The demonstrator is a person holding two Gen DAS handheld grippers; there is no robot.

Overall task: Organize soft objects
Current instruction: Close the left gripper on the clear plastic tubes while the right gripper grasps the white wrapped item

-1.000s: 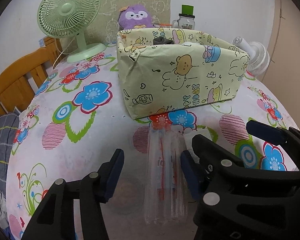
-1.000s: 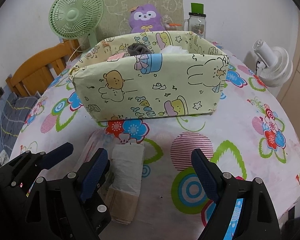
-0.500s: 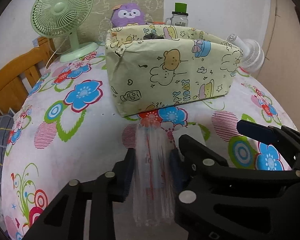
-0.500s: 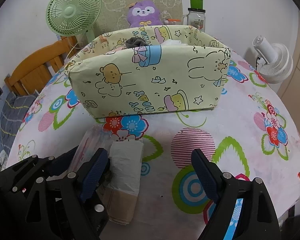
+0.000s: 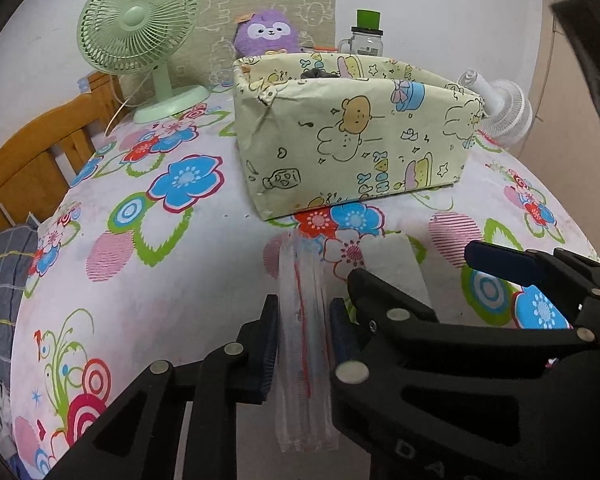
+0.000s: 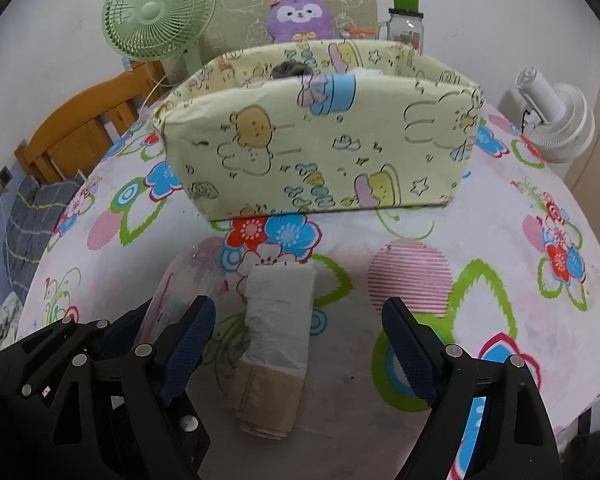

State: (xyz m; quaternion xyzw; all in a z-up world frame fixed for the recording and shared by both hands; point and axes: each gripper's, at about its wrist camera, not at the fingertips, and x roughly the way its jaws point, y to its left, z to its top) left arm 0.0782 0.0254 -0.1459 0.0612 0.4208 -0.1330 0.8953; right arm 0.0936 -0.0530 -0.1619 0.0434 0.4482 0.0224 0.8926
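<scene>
The left gripper [image 5: 304, 336] had just been closing and now pinched the clear, soft plastic packet with red lines [image 5: 306, 320] between its dark blue pads, squeezing it into a narrow upright fold where it lay on the flower-printed tablecloth [image 5: 140, 280], just in front of the pale yellow cartoon-printed paper-covered box [image 5: 352, 140]. That grip across the packet's middle looked meant for lifting it into the box, which stood open at the top, with something grey already showing over its rim. The right gripper [image 6: 300, 344] stood wide, holding nothing, its jaws on either side of the folded white and beige cloth-like bundle [image 6: 278, 328] beside the packet; it seemed poised to take that piece next. The left wrist view showed the pads pressing on the packet and only a pale corner of the bundle behind the right tool's arm. The right wrist view showed the whole bundle and its beige end, while the packet [image 6: 188, 284] was half hidden behind the left tool. A green desk fan [image 5: 140, 36] and a purple plush toy [image 5: 266, 34] stood behind the box.
</scene>
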